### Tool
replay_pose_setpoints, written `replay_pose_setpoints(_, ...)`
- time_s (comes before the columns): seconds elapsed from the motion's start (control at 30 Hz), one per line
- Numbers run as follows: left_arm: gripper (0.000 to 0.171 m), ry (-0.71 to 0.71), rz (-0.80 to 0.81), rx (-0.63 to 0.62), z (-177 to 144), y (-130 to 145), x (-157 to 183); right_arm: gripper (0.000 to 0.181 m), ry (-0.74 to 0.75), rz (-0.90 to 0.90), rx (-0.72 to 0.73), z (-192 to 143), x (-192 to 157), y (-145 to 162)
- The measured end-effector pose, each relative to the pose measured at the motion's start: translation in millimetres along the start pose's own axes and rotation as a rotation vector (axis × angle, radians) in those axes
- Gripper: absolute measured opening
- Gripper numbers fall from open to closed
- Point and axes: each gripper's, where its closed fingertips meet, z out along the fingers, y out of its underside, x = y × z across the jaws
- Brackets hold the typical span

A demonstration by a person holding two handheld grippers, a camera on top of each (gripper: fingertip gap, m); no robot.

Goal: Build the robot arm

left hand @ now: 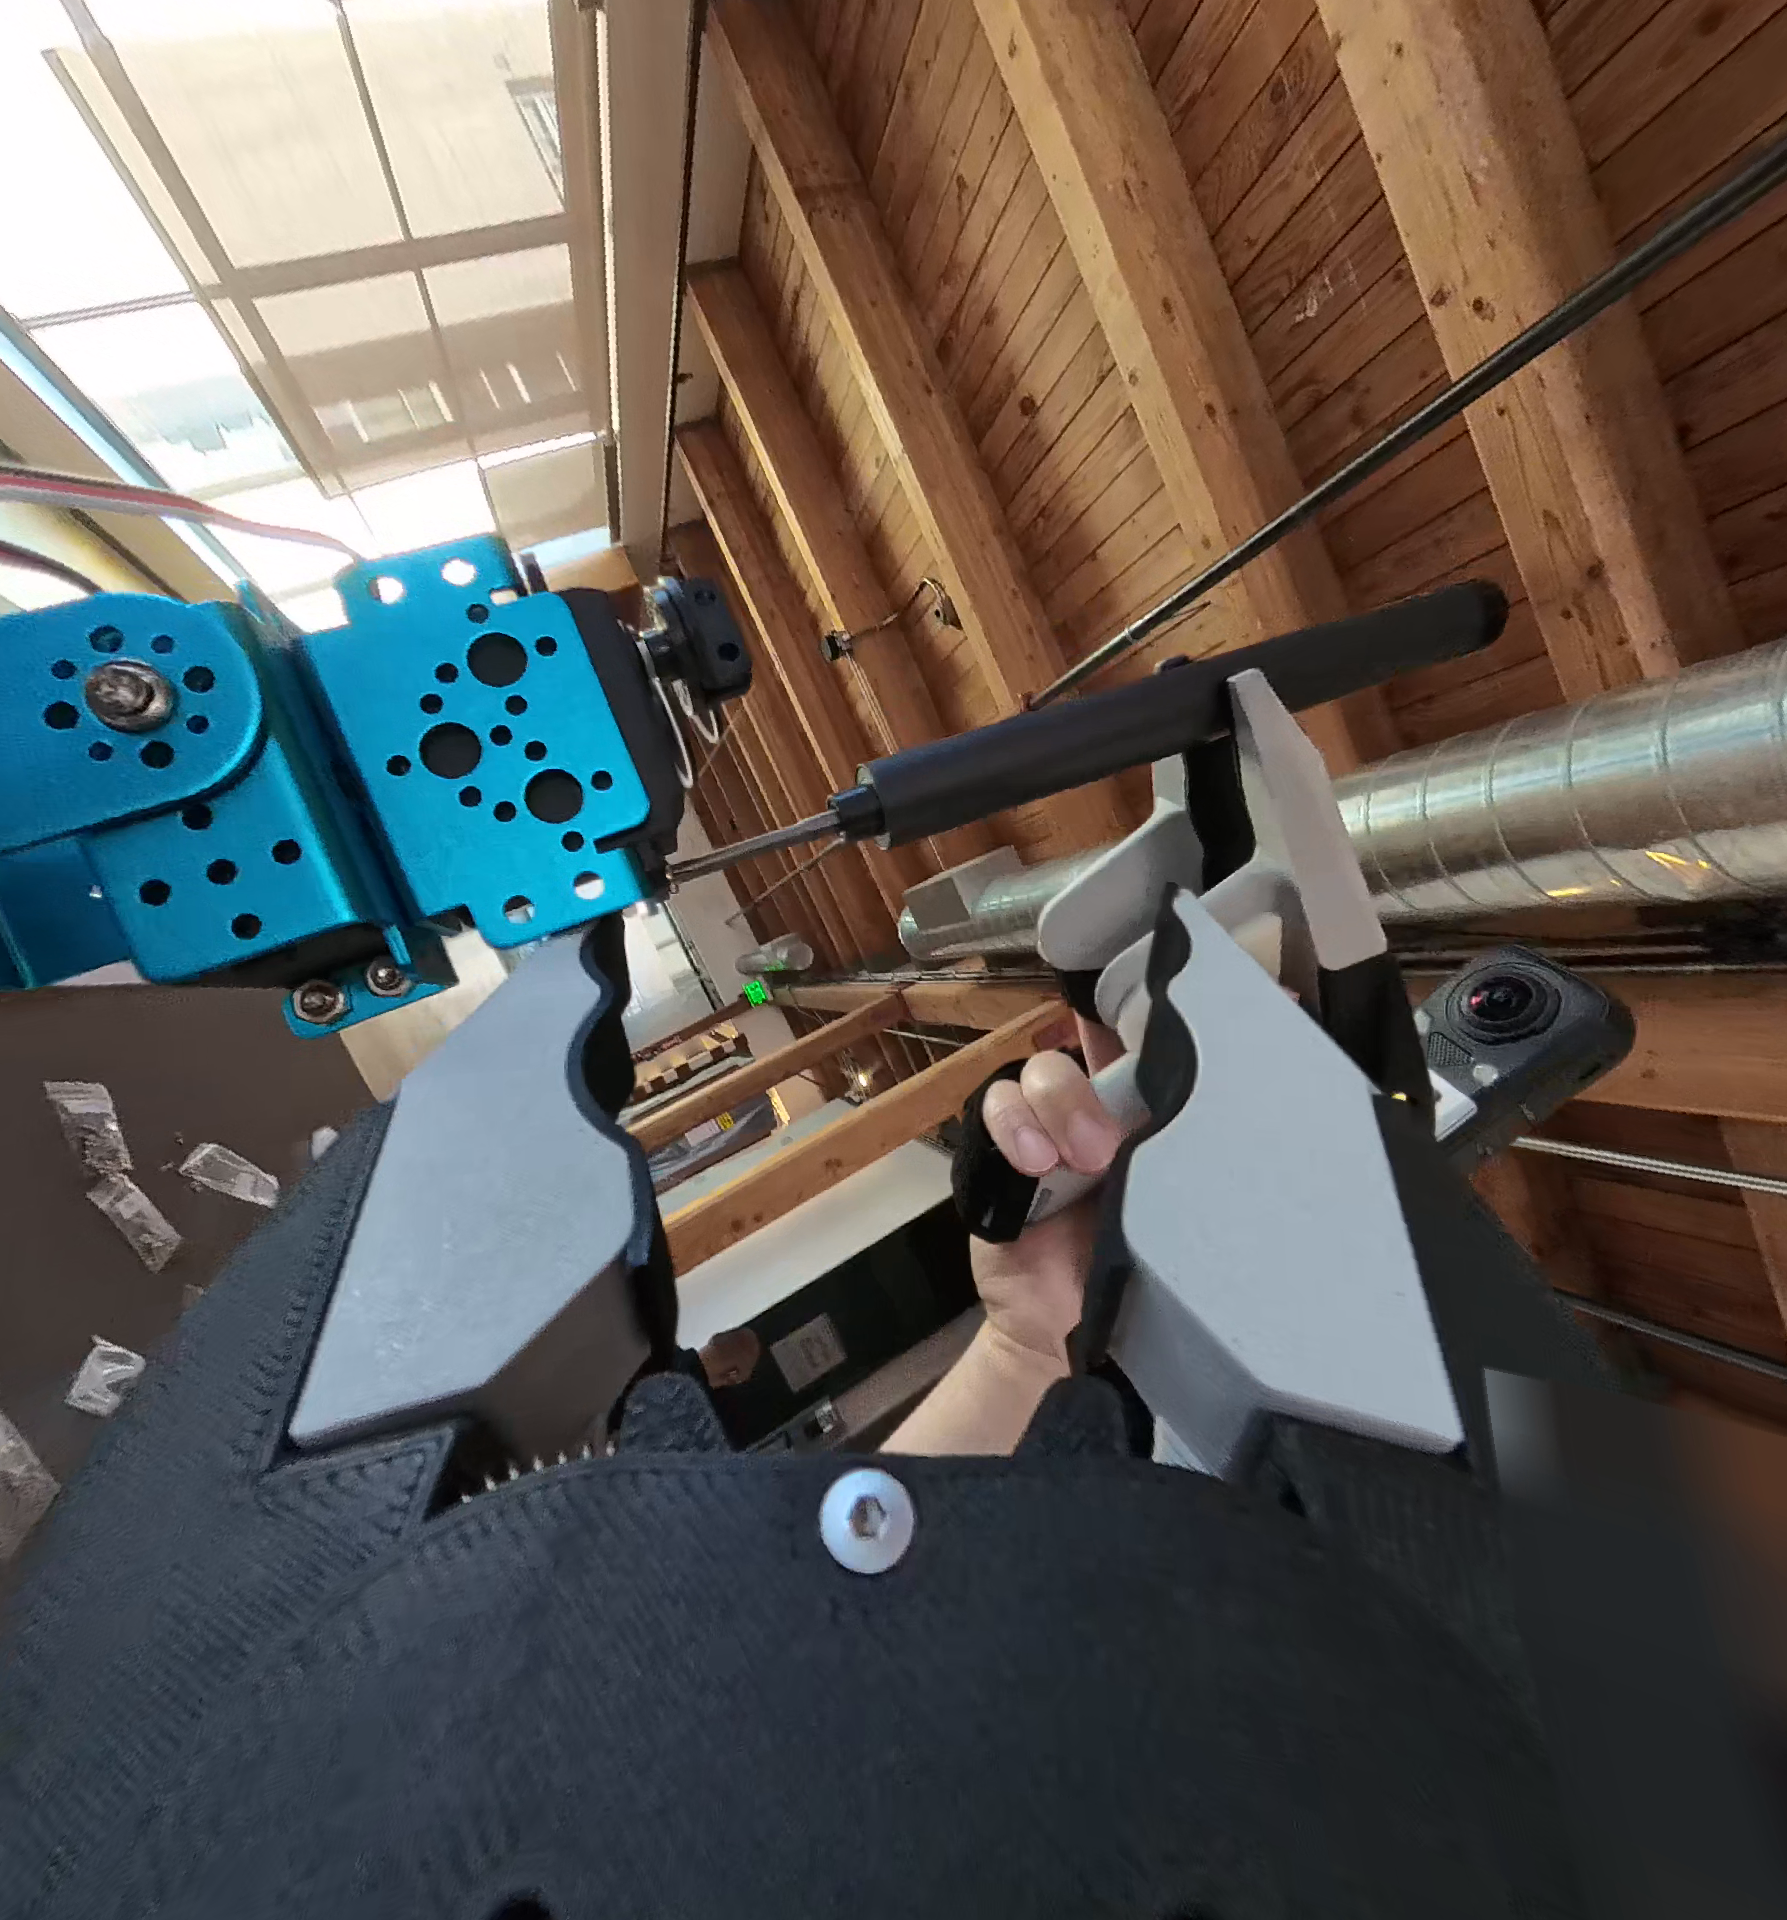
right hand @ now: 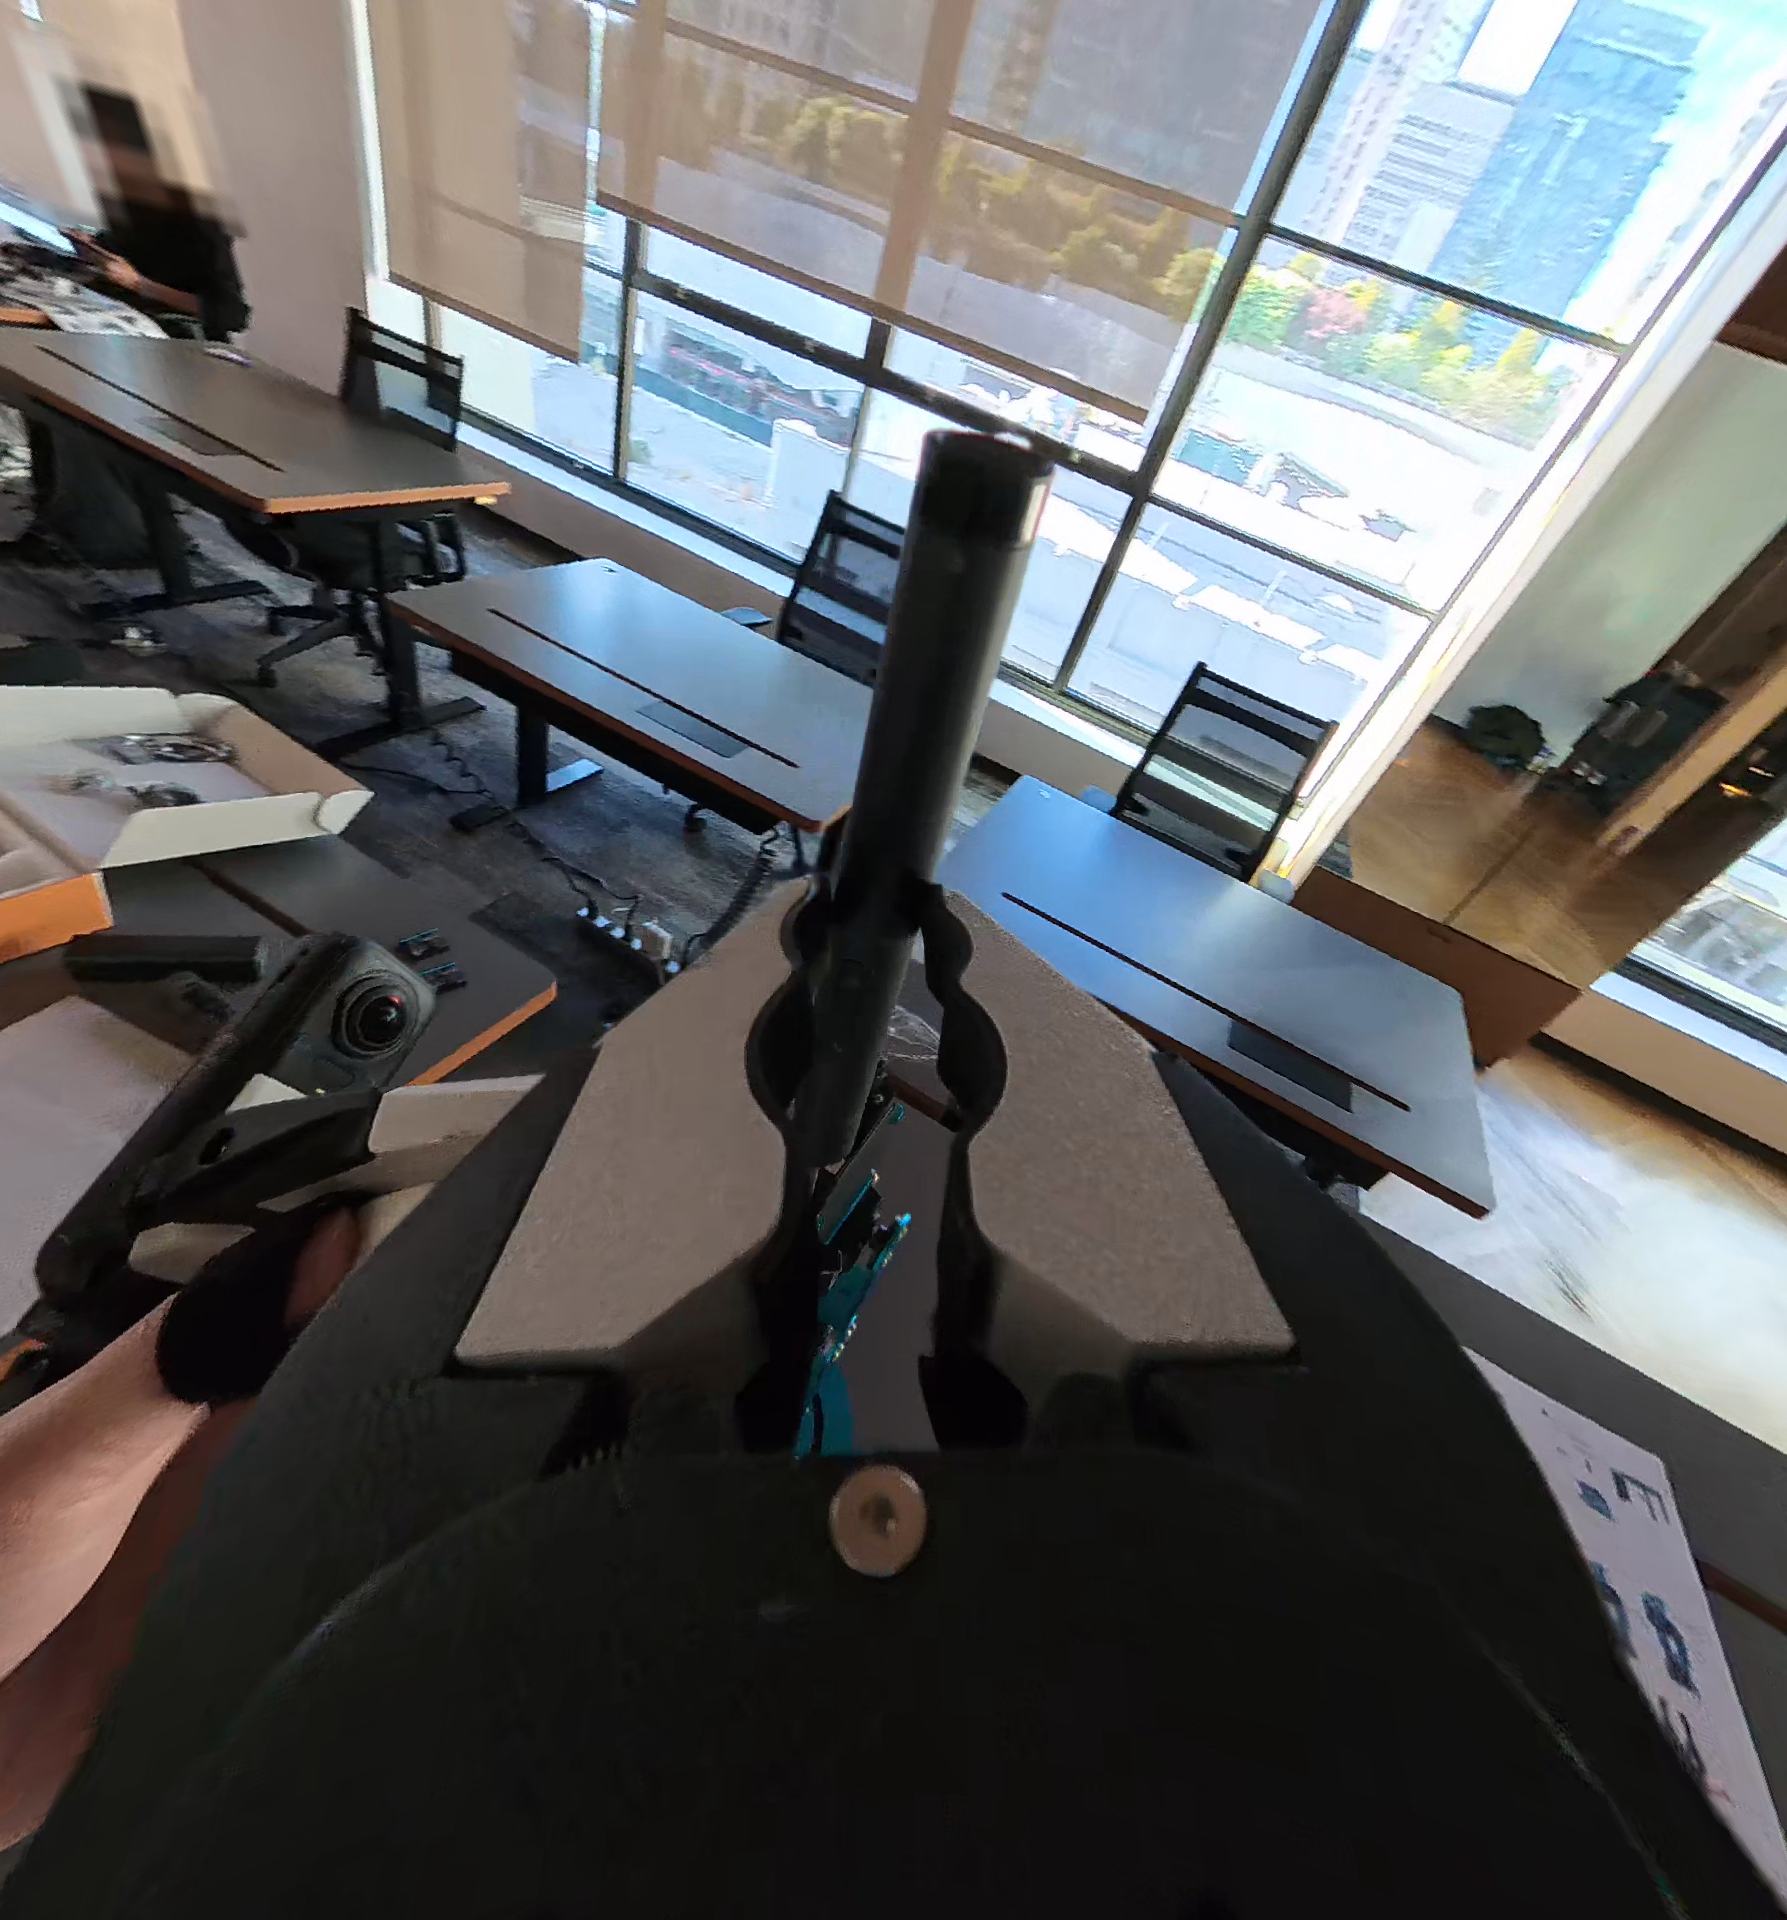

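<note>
The right gripper point(right hand: 873, 1029) has its two fingers clamped on the black handle of a screwdriver point(right hand: 930, 727). In the left wrist view the thin metal tip of this tool touches the lower corner of a blue metal bracket assembly point(left hand: 349, 779), which is full of round holes and carries a black servo. The left gripper point(left hand: 889, 1039) has its fingers apart and nothing is between them; its left finger point(left hand: 515, 1143) is just under the bracket and seems to touch its bottom edge, but this cannot be told for sure.

The risk, as a judgement, is a slip. The tip sits on a small point, and if the handle tilts or turns inside the wavy pads, the tip can jump off and scratch the blue plate. The bracket is not clamped, so a push from the tool can move it away. The red and white wires point(left hand: 141, 509) behind the bracket can also be pulled if it swings.
</note>
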Motion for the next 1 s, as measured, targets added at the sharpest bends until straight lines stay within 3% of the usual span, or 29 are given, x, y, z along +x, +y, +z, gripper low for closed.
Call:
replay_pose_setpoints(0.3, 0.105, 0.054, -0.081, -0.075, -2.7, -1.5, 3.7, 0.016, 0.191, 0.052, -0.054, 2.3, 3.3, 0.2)
replay_pose_setpoints(0.63, 0.103, 0.079, -0.093, -0.125, -5.9, -7.2, 4.2, 0.015, 0.304, 0.132, -0.051, 7.5, -0.5, -3.5)
replay_pose_setpoints(1.0, 0.101, 0.096, -0.115, -0.153, -11.6, -14.3, 5.1, 0.016, 0.251, 0.118, -0.030, 12.8, -2.6, -5.1)
